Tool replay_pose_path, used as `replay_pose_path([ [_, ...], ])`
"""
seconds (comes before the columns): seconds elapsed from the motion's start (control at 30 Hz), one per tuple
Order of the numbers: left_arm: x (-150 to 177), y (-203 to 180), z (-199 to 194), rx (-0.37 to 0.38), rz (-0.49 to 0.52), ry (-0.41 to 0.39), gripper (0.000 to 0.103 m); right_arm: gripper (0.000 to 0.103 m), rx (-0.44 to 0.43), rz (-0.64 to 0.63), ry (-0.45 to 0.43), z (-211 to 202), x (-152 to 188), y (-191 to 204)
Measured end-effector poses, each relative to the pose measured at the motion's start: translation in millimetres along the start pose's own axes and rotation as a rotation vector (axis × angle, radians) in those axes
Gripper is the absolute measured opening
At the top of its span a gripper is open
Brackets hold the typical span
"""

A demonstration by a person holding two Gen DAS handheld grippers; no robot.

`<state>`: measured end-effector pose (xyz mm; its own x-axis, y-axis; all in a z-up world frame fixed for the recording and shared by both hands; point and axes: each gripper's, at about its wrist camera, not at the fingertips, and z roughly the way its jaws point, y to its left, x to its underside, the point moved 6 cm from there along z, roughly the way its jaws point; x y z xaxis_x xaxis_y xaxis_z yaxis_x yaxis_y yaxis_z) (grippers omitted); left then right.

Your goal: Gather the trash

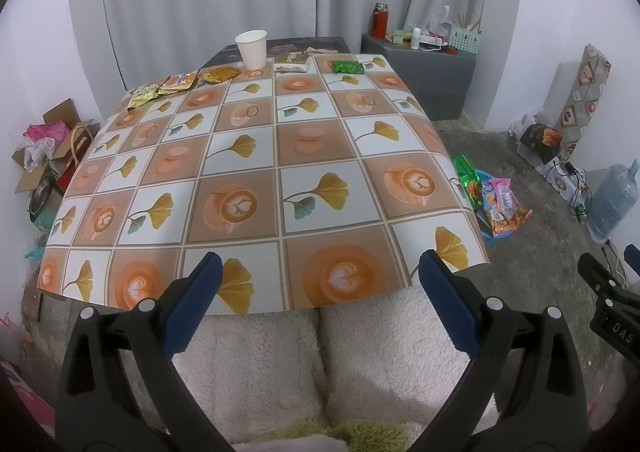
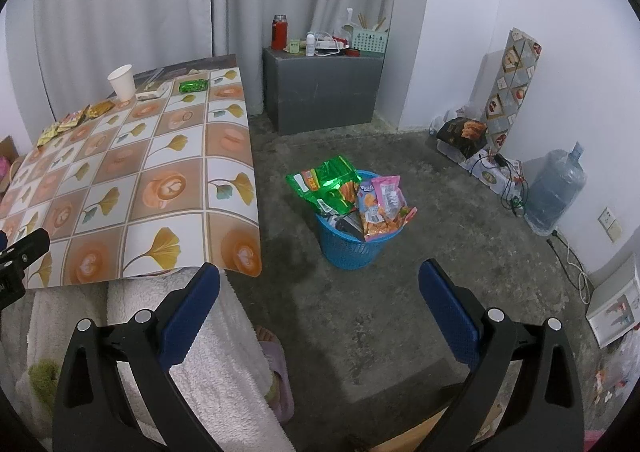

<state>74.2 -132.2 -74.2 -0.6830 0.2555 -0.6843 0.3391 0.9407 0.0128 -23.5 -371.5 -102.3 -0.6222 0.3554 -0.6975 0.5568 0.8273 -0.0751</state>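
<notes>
Wrappers wait at the far tabletop edge

Snack wrappers [image 1: 180, 86], a green packet [image 1: 347, 66] and a paper cup [image 1: 251, 49] lie far across the tabletop [image 1: 256, 188]; the blue basket [image 2: 352, 248] on the floor is already heaped. Both left tongs [image 1: 320, 280] and right tongs [image 2: 320, 284] hang released, empty (no label is legible). Next, I judge: a long reach.

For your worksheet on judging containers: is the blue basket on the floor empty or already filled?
Filled, overflowing. The blue basket holds a green snack bag and a pink snack bag that stick out well above its rim, with darker items beneath.
</notes>
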Motion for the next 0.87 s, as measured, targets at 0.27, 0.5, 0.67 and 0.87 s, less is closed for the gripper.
replay_pose_path([
  [0.27, 0.0, -0.2, 0.0, -0.001, 0.0, -0.001, 0.094, 0.097, 0.0, 0.002, -0.001, -0.1, -0.2, -0.6],
  [0.5, 0.1, 0.1, 0.1, 0.001, 0.0, 0.001, 0.094, 0.097, -0.001, 0.003, -0.001, 0.2, 0.3, -0.5],
  [0.67, -0.4, -0.1, 0.3, -0.003, 0.001, -0.003, 0.094, 0.097, 0.0, 0.005, -0.001, -0.1, -0.7, 0.2],
  [0.87, -1.1, 1.7, 0.6, -0.004, 0.002, -0.003, 0.094, 0.097, -0.001, 0.004, 0.0, 0.1, -0.6, 0.2],
])
